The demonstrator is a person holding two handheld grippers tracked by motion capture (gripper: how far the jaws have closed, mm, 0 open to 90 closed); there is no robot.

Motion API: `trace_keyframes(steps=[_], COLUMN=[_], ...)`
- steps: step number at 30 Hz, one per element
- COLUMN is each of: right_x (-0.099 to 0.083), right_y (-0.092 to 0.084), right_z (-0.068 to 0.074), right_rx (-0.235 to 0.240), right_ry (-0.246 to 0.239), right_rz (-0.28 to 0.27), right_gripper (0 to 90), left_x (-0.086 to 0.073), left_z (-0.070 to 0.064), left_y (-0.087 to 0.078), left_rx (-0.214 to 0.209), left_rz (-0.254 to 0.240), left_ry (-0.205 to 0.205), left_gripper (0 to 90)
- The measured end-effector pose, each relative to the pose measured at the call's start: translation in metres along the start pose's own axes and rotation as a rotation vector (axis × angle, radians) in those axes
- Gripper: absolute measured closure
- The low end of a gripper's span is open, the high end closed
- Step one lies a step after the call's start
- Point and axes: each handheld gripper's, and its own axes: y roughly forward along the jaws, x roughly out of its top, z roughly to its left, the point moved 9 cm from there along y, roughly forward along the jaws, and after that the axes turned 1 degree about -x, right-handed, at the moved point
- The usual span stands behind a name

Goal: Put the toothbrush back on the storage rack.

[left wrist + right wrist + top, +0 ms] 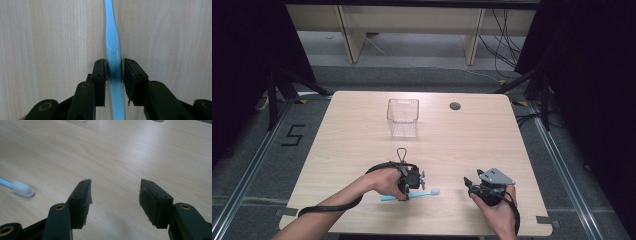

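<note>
My left tool (411, 179) sits near the front edge of the table (362, 130), its jaws set on either side of the blue toothbrush (409, 195), which lies flat on the wood and points sideways across the table. In the left gripper view the pads (102, 72) hug the ribbed part of the toothbrush (113, 50) handle; a thin gap may remain on one side, but I read it as clenched on the handle. My right tool (484, 186) rests well apart to the right, also near the front edge, its jaws spread wide with nothing between them.

There is plenty of bare wood ahead of both tools. The clear box (402, 117) stands farther back, toward the middle, and a small round hole (455, 106) sits near the far edge.

The table is pale, fine-grained wood with rounded corners. The toothbrush is smooth glossy plastic, slim, widening at the grip. The box is see-through with thin straight walls.

The right gripper view shows the white brush head (23, 188) with its bristles lying on the table (125, 152) to the left of my right tool (115, 192); the left gripper view shows the handle's ribbing up close.
</note>
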Motion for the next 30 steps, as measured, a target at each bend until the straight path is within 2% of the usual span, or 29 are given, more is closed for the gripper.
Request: trace_keyframes(steps=[6, 11, 12, 13, 14, 19, 20, 23, 26, 30], right_x=[0.000, 0.000, -0.001, -0.002, -0.002, -0.001, -0.003, -0.003, -0.002, -0.002], right_y=[0.000, 0.000, 0.000, -0.001, -0.001, 0.000, 0.000, 0.000, 0.000, 0.000], right_z=[0.000, 0.000, 0.001, 0.005, 0.005, 0.000, 0.004, 0.004, -0.001, -0.002], right_rx=[-0.001, -0.003, 0.004, 0.013, 0.014, 0.003, 0.013, 0.012, -0.002, -0.005], right_ry=[-0.003, -0.004, 0.008, 0.043, 0.046, -0.002, 0.044, 0.038, 0.001, 0.002], right_rz=[0.000, 0.001, 0.006, 0.019, 0.020, 0.004, 0.024, 0.022, 0.006, 0.004], right_gripper=[43.7, 43.6, 43.6, 43.6, 43.6, 43.6, 43.6, 43.6, 43.6, 43.5], left_x=[0.001, 0.001, 0.001, 0.001, 0.000, 0.000, 0.000, 0.000, 0.001, 0.003], left_z=[-0.001, -0.002, -0.002, -0.002, -0.002, -0.003, -0.003, -0.004, -0.004, -0.002], left_y=[0.000, 0.000, 0.000, 0.000, 0.000, 0.000, 0.000, -0.001, -0.004, -0.014], left_rx=[0.004, 0.014, 0.016, 0.017, 0.018, 0.026, 0.026, 0.019, 0.008, 0.025], left_rz=[0.013, 0.042, 0.044, 0.046, 0.052, 0.058, 0.057, 0.041, 0.007, -0.083], left_ry=[0.011, 0.026, 0.029, 0.030, 0.034, 0.047, 0.049, 0.051, 0.049, 0.045], left_gripper=[72.2, 76.4, 77.2, 77.3, 77.6, 78.0, 78.1, 78.2, 78.3, 78.3])
